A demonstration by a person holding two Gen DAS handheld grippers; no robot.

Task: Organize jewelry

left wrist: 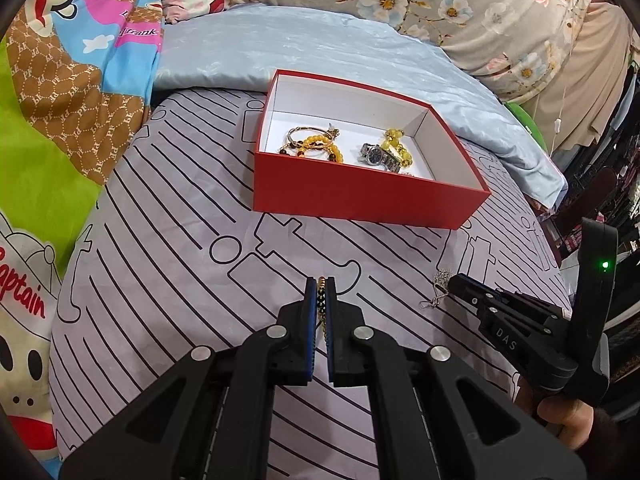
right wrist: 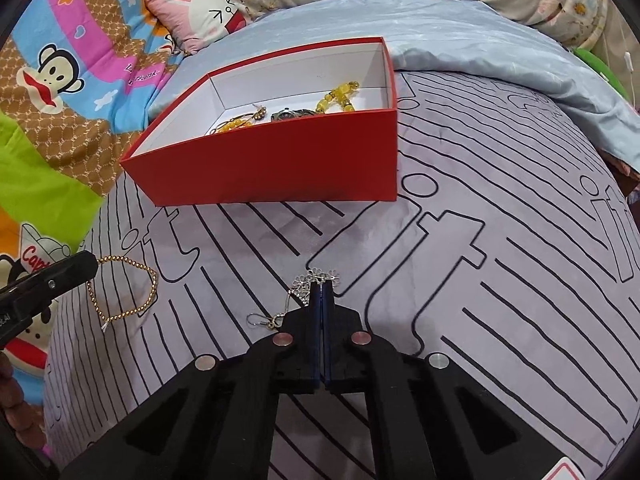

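A red box (left wrist: 360,196) with a white inside lies on the striped grey bedsheet (left wrist: 180,240). In it are yellow bead bracelets (left wrist: 320,146), a gold bangle (left wrist: 298,136) and a silver watch (left wrist: 378,155). My left gripper (left wrist: 321,280) is shut on a gold bead bracelet (left wrist: 321,300), whose loop rests on the sheet (right wrist: 154,280). My right gripper (right wrist: 322,285) is shut on a silver flower earring (right wrist: 316,276); its hook (right wrist: 256,320) trails left on the sheet. Both grippers sit in front of the box (right wrist: 280,168), the right gripper (left wrist: 452,282) to the right of the left.
A light blue quilt (left wrist: 320,48) lies behind the box, with a floral blanket (left wrist: 480,12) beyond it. A bright cartoon bedspread (left wrist: 60,100) and a small pink pillow (right wrist: 200,12) are at the left. A person's hand (left wrist: 568,420) holds the right gripper.
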